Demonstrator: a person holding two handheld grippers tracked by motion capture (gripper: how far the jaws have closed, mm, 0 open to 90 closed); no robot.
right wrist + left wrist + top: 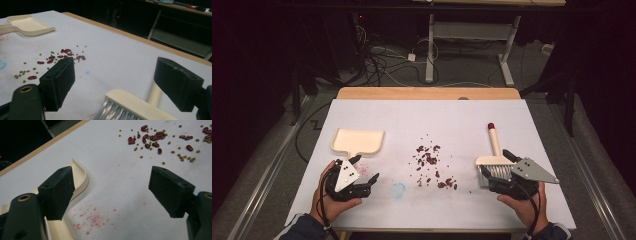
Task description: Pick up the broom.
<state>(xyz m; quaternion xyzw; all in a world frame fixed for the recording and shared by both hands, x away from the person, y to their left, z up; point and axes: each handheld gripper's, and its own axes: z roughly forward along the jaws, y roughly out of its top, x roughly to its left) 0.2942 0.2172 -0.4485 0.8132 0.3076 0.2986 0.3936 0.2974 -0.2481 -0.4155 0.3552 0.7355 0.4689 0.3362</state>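
Note:
A cream dustpan (358, 141) lies at the left of the white table top (472, 120), its handle pointing toward me. My left gripper (364, 168) is open just in front of it. In the left gripper view the dustpan's rim (81, 176) curves behind the left jaw, and nothing sits between the jaws of the left gripper (112, 192). Red beans and small green beans (429, 162) are scattered mid-table. At the right lies a cream hand brush (493, 160) with a red-tipped handle. My right gripper (115, 80) is open around the brush head (130, 103), without touching it.
A faint red stain (93, 218) marks the cloth beside the dustpan, and a blue smudge (398, 190) lies near the front edge. A wooden strip (427, 93) borders the far side of the table. Beyond it stand desk legs (430, 50) and floor cables (377, 65).

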